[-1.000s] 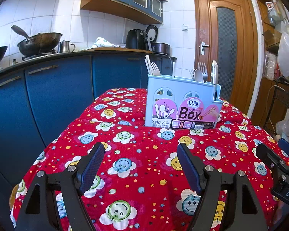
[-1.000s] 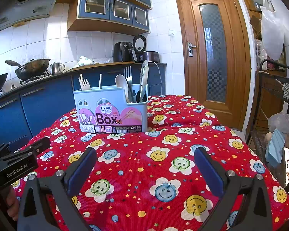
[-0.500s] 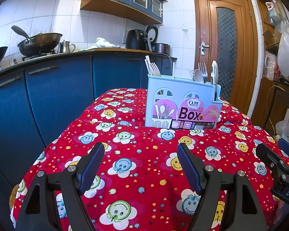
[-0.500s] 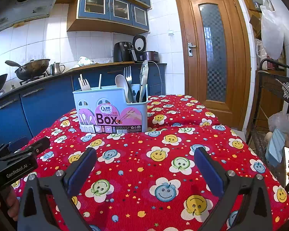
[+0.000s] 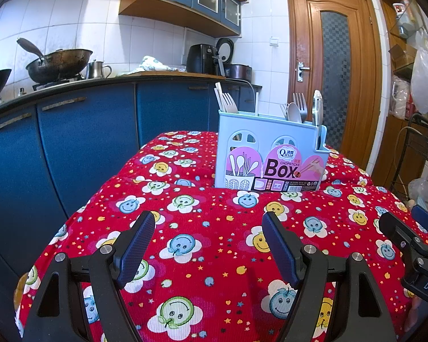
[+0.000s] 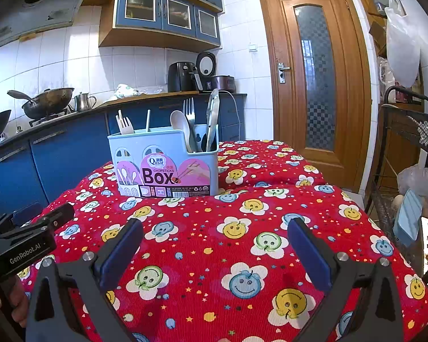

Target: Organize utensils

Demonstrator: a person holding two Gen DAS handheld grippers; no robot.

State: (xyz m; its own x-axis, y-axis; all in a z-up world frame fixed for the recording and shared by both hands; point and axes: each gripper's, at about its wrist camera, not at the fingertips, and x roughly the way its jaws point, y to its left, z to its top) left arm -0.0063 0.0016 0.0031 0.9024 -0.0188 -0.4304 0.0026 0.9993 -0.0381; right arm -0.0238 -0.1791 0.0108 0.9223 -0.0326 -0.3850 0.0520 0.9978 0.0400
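A light blue utensil box (image 5: 271, 154) (image 6: 165, 165) with a pink "Box" label stands upright on the red smiley-flower tablecloth (image 5: 214, 242) (image 6: 242, 228). Metal forks, a spoon (image 6: 181, 125) and tongs (image 6: 213, 116) stick up from its right compartment. A pale fork (image 6: 125, 125) and sticks stand in the left one. My left gripper (image 5: 208, 228) hovers over the cloth well short of the box, open, nothing between its fingers. My right gripper (image 6: 215, 233) is likewise open and empty, a little to the right of the box.
Blue kitchen cabinets (image 5: 80, 142) with a counter, woks (image 5: 57, 62) and an air fryer (image 6: 182, 77) stand behind and left of the table. A wooden door (image 6: 314, 79) is at the back right. A black wire rack (image 6: 408, 148) stands at the right. A hand (image 6: 14, 305) holds the left gripper.
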